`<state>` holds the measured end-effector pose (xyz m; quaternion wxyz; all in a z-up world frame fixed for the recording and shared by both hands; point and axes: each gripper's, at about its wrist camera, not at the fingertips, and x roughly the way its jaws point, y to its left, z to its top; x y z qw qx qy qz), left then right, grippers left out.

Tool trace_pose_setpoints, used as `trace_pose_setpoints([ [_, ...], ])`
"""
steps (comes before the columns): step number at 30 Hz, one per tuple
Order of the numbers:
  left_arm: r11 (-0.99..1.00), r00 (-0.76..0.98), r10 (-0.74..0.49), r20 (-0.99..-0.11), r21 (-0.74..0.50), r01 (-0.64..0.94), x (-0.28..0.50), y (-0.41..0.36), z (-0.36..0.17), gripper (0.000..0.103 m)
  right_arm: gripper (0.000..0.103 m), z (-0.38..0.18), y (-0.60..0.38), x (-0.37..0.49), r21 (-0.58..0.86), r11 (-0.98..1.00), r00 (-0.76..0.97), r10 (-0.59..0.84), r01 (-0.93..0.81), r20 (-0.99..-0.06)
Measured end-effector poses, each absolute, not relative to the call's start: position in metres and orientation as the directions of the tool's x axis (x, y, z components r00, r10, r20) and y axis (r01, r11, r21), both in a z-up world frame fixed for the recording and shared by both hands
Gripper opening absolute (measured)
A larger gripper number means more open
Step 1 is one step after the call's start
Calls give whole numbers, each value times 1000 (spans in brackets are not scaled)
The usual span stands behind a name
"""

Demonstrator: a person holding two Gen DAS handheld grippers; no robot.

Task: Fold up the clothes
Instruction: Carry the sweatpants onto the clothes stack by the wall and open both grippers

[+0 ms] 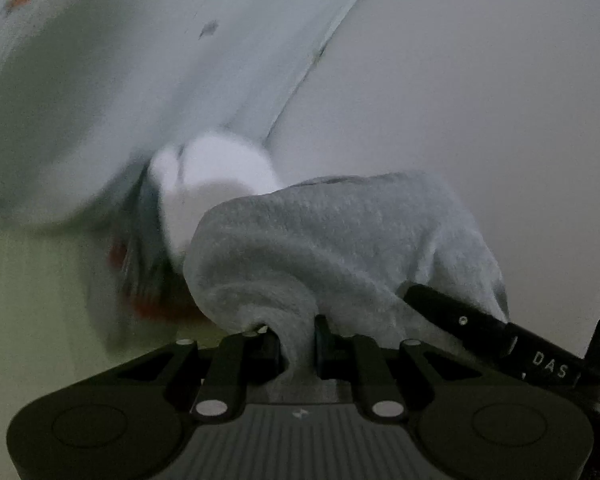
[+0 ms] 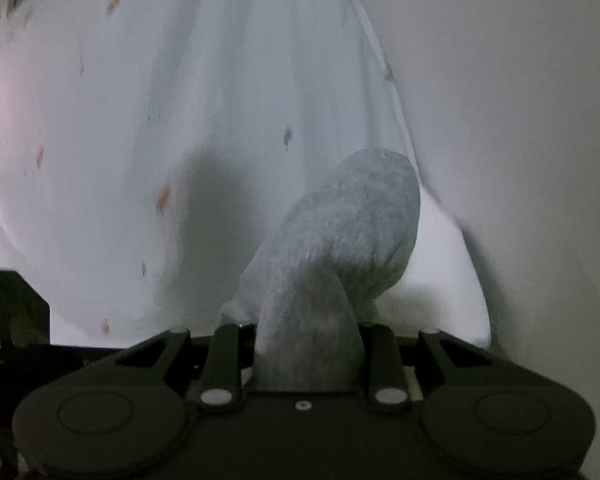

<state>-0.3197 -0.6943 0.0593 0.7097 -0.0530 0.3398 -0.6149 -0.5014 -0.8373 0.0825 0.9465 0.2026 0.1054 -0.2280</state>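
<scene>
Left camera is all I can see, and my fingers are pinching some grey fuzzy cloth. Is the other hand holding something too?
Observer: Yes. The right gripper is shut on a thick bunch of grey cloth.
Operator: What's behind it over there?
Observer: A white sheet with small orange and grey marks fills most of the right camera's view.
Operator: Can that camera see my left gripper?
Observer: Only a dark piece of gear at its left edge; it is too dim to say what part it is.
</scene>
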Motion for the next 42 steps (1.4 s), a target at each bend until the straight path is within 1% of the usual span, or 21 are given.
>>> trace_pose_setpoints([
  [5,215,86,-951,-296,-438,873,-291,-736,118,16,27,123,-905,-474,358,856,928,-349,373,-131],
  [9,244,148,-955,-257,-396,885,-262,-771,139,16,27,135,-969,-436,374,878,953,-296,299,-66],
  [12,322,233,-934,-272,-355,878,-237,-808,121,23,29,117,-1016,-398,372,876,951,-295,307,-91],
  [13,365,269,-915,-300,-334,869,-225,-819,103,26,32,105,-1032,-384,366,870,944,-307,330,-122],
  [15,453,321,-856,-406,-286,844,-206,-844,69,44,41,74,-1056,-354,325,844,902,-374,427,-215],
  [16,485,327,-829,-453,-293,824,-199,-849,52,46,45,56,-1060,-339,280,825,863,-417,491,-285],
  [18,548,331,-773,-542,-306,779,-184,-857,18,48,48,20,-1069,-310,176,778,763,-499,603,-412],
  [19,578,329,-742,-585,-309,755,-177,-861,1,51,53,7,-1066,-303,120,759,719,-538,640,-440],
  [20,609,325,-709,-626,-310,731,-170,-865,-16,64,57,-1,-1059,-302,71,737,695,-594,672,-406],
  [21,613,338,-706,-623,-298,731,-170,-866,-19,77,61,-2,-1050,-305,37,720,679,-636,693,-367],
  [22,616,351,-704,-617,-286,734,-170,-867,-20,81,67,2,-1039,-306,-5,698,656,-675,716,-337],
  [24,623,378,-702,-604,-262,737,-171,-870,-24,83,67,11,-1016,-309,-80,649,611,-745,756,-269],
  [27,631,416,-691,-591,-212,746,-171,-879,-27,86,67,20,-989,-320,-19,687,676,-719,726,-161],
  [29,634,436,-676,-594,-168,755,-167,-894,-25,89,68,9,-988,-319,50,746,740,-645,664,-193],
  [31,642,440,-662,-607,-155,751,-156,-904,-23,93,69,-12,-996,-309,0,722,689,-659,692,-302],
  [33,629,409,-664,-626,-171,758,-153,-906,-18,95,69,-20,-991,-308,-84,699,645,-694,710,-321],
  [34,625,399,-667,-629,-181,759,-151,-905,-16,95,70,-16,-989,-312,-75,698,645,-693,712,-322],
  [36,629,399,-666,-630,-186,755,-153,-897,-11,95,77,-8,-985,-320,-39,688,641,-694,725,-329],
  [38,639,413,-658,-630,-176,749,-158,-892,-6,96,92,-2,-981,-327,8,670,632,-697,743,-338],
  [40,631,421,-671,-610,-171,757,-176,-868,6,101,100,-1,-974,-338,20,653,620,-708,757,-338],
  [42,619,426,-684,-592,-162,769,-192,-845,16,103,102,5,-951,-366,15,653,619,-710,757,-337],
])
